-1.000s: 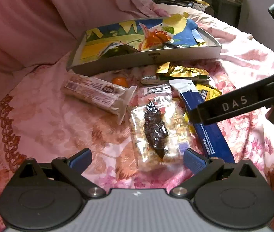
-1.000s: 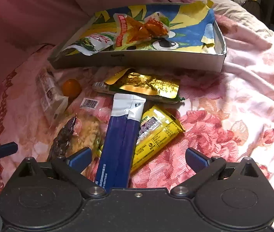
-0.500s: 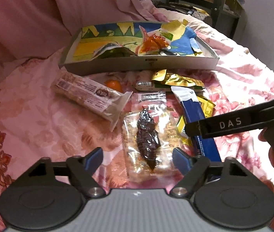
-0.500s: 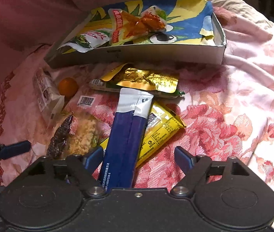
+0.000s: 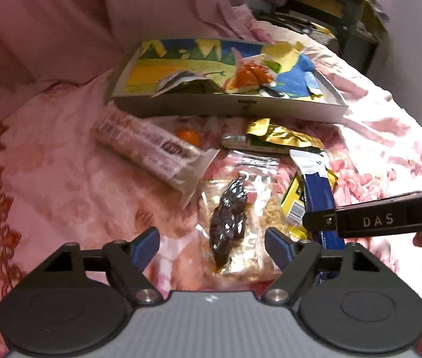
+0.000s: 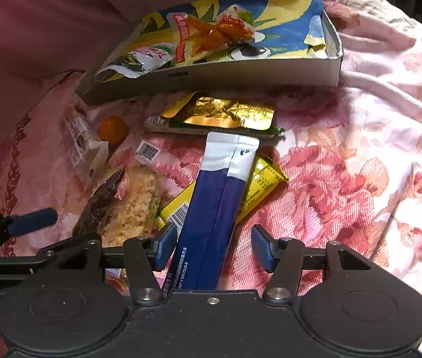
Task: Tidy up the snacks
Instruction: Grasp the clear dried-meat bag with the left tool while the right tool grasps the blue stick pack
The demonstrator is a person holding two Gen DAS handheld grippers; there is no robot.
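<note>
My right gripper (image 6: 213, 247) has just been closing around the near end of the blue stick pack (image 6: 211, 214); jaws are partly spread, the left pad is at its edge and the right pad shows a gap, so no pinch. My left gripper (image 5: 212, 246) has jaws wide and just eased wider, with the clear pack of crumbly snack and dark dried fruit (image 5: 234, 223) between the pads, which don't press it. Both packs lie mid pink floral bedspread (image 6: 345, 179), with the printed cardboard tray (image 6: 211, 77) at the far edge and a dark shelf (image 5: 339, 3) behind.
</note>
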